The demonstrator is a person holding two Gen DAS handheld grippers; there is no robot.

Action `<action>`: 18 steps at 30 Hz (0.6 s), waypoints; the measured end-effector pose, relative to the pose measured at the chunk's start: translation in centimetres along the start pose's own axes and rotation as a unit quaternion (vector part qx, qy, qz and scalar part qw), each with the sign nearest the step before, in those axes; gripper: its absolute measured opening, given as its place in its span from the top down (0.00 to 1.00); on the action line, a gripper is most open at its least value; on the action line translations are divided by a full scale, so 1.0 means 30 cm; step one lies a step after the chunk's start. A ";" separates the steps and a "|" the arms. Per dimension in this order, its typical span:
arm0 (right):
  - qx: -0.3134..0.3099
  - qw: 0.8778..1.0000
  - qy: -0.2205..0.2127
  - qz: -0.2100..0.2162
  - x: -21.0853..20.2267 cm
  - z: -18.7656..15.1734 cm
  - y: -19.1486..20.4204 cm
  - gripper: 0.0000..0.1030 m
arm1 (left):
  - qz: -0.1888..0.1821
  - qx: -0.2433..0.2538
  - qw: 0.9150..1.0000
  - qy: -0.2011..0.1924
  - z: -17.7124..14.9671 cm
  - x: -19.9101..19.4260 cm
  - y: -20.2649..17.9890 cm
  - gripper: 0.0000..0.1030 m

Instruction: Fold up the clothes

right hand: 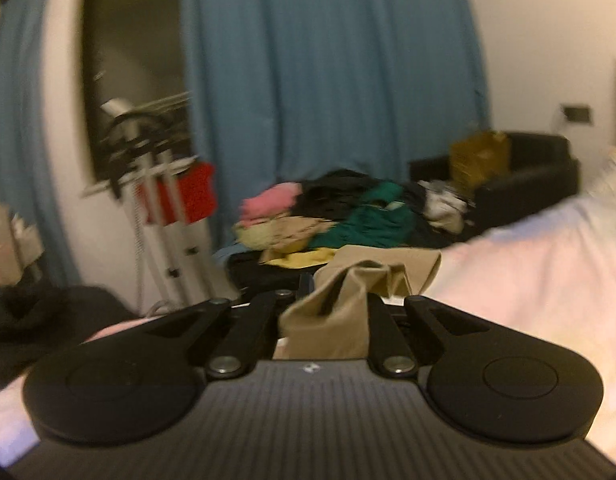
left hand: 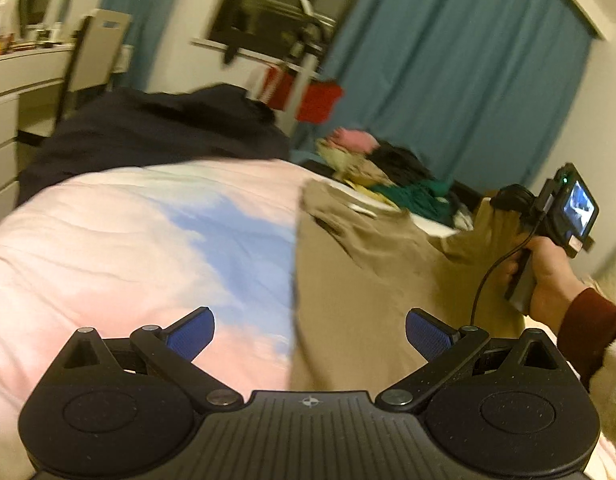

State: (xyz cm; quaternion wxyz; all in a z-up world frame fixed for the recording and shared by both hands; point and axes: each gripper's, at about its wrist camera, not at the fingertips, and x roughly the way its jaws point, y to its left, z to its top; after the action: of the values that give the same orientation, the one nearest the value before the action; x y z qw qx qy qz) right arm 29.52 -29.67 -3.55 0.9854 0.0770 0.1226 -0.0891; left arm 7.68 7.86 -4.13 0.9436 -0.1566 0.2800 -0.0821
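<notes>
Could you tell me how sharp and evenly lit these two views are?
Left wrist view: the left gripper is crisp, the tan garment and clothes pile motion-smeared, the window glaring with a lamp reflection. Right wrist view: softer overall, the blue curtain blurred, the bedspread nearly blown out; both bend at edges.

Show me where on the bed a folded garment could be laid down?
The pink-and-blue bedspread lies bare between the dark blanket and the tan garment. Beyond the tan garment, the clothes pile crowds the far side.
</notes>
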 end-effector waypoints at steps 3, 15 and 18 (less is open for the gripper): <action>-0.054 0.998 0.017 0.023 0.020 -0.039 0.189 0.94 | 0.017 -0.005 1.000 -0.006 0.016 -0.005 0.039 0.00; -0.129 0.980 0.106 0.107 0.085 -0.217 0.522 0.44 | 0.061 -0.034 0.998 0.003 0.006 0.060 0.156 0.00; -0.105 0.981 0.096 0.132 0.016 -0.166 0.502 0.00 | 0.061 -0.024 0.998 0.008 0.008 0.069 0.148 0.00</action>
State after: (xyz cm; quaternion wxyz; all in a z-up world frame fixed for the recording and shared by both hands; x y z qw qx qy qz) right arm 31.77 -14.23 -6.50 0.9747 -0.0029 0.2145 0.0629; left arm 9.81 11.58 -6.50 0.9404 -0.1614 0.2986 -0.0190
